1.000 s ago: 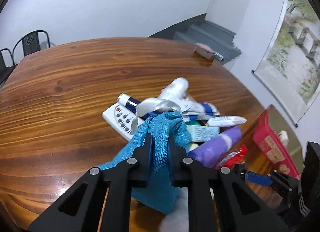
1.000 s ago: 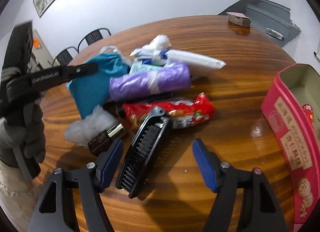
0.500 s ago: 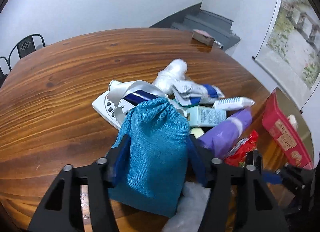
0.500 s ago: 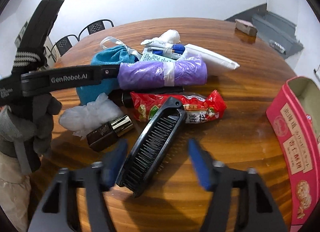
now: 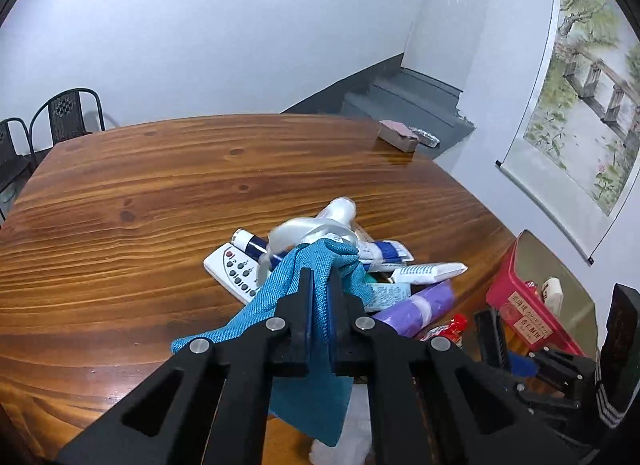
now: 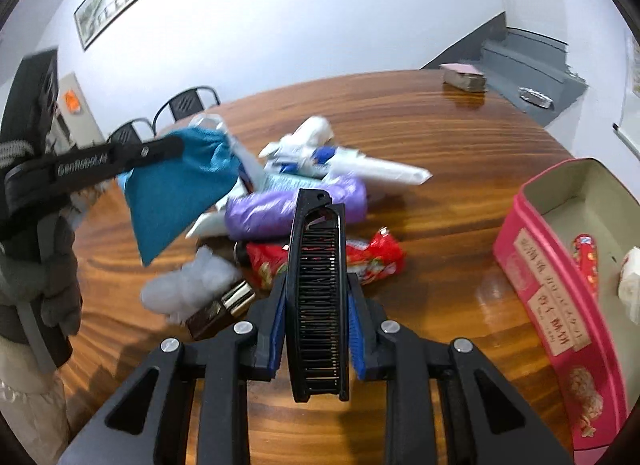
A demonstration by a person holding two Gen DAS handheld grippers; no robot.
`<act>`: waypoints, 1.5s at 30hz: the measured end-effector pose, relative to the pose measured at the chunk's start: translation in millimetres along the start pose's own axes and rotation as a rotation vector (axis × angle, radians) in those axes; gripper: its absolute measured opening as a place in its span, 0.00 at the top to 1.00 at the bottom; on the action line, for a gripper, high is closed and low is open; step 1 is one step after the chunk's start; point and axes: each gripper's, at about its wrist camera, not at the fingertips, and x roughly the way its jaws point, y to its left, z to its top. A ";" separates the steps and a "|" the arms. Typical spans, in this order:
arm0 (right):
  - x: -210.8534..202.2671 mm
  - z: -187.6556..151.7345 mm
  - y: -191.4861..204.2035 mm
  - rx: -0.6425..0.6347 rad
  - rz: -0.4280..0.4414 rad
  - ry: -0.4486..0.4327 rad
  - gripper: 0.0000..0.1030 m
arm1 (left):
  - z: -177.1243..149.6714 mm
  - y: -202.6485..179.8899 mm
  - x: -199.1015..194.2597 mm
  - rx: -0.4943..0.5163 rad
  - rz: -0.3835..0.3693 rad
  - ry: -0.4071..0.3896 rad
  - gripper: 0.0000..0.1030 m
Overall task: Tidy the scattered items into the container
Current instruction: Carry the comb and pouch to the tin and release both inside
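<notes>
Since half a second back: both claws gone from spread wide to clamped, each with an item caught and raised off the pile.

Wooden table (image 5: 160,201), broad and glossy, carrying the whole clutter near its right end.

Pink-red tin container (image 6: 532,265), open-topped, at the table's right edge, well apart from the pile; a red wrapper and a white crumpled item already inside.

Blue cloth pouch (image 5: 320,305), pinched tight in the left gripper (image 5: 320,297), jaws fully together on the fabric, pouch hanging clear above the pile. From the right wrist view, same pouch (image 6: 180,193) dangling from the left claw's finger, off the table.

Purple roll (image 6: 296,209) lying across the middle of the pile, just behind a red snack packet (image 6: 372,257).

Black folding comb (image 6: 318,297) gripped by the right gripper (image 6: 318,305), jaws closing onto its sides, blue pads against both edges, comb pointing straight ahead over the packet and the purple roll.

White remote (image 5: 232,273) flat on the table at the pile's left, partly under the pouch.

White tube (image 6: 380,171) behind the purple roll.

Crumpled clear plastic (image 6: 192,285) beside a small brown bottle with gold cap (image 6: 220,309), left of the comb.
</notes>
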 end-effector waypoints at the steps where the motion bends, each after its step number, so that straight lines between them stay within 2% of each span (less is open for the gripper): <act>1: -3.0 1.5 -3.1 0.014 -0.004 -0.015 0.72 | 1.3 -1.2 -1.7 -0.001 -0.005 -0.007 0.95; 4: -14.8 6.5 -11.9 0.054 -0.020 -0.066 0.72 | 4.9 -9.6 -11.8 0.004 -0.024 -0.038 0.95; 10: -42.7 16.6 -37.6 0.145 -0.116 -0.198 0.72 | 14.3 -41.2 -37.9 0.040 -0.090 -0.115 0.95; 16: -63.2 21.0 -74.1 0.263 -0.241 -0.273 0.72 | 24.0 -76.9 -60.5 0.060 -0.198 -0.191 0.95; 24: -86.5 14.2 -132.2 0.401 -0.449 -0.315 0.72 | 27.0 -132.1 -38.9 0.087 -0.324 -0.155 0.95; 30: -95.3 7.0 -173.4 0.518 -0.501 -0.288 0.71 | 26.2 -187.3 -18.6 0.146 -0.401 -0.121 0.95; 31: -99.2 5.1 -179.3 0.540 -0.509 -0.298 0.70 | 26.1 -196.5 -15.0 0.156 -0.409 -0.116 0.95; 36: -117.7 -4.5 -197.7 0.658 -0.517 -0.367 0.47 | 22.2 -237.9 4.8 0.193 -0.476 -0.088 0.95; 37: -122.9 -7.5 -199.2 0.679 -0.514 -0.394 0.41 | 20.4 -243.1 7.8 0.198 -0.486 -0.087 0.95; 38: -129.6 -10.4 -200.3 0.700 -0.515 -0.427 0.29 | 18.9 -249.6 11.8 0.204 -0.497 -0.084 0.95; 39: -137.0 -13.6 -200.4 0.720 -0.521 -0.466 0.24 | 16.7 -258.1 17.5 0.210 -0.509 -0.076 0.95; 40: -142.9 -15.4 -200.2 0.731 -0.525 -0.498 0.21 | 15.6 -262.3 21.2 0.211 -0.515 -0.071 0.95; 43: -160.4 -23.1 -197.0 0.760 -0.542 -0.596 0.21 | 9.4 -273.2 36.9 0.197 -0.546 -0.044 0.95; 45: -166.3 -25.3 -196.8 0.783 -0.536 -0.633 0.21 | 6.3 -278.2 52.3 0.175 -0.548 0.001 0.89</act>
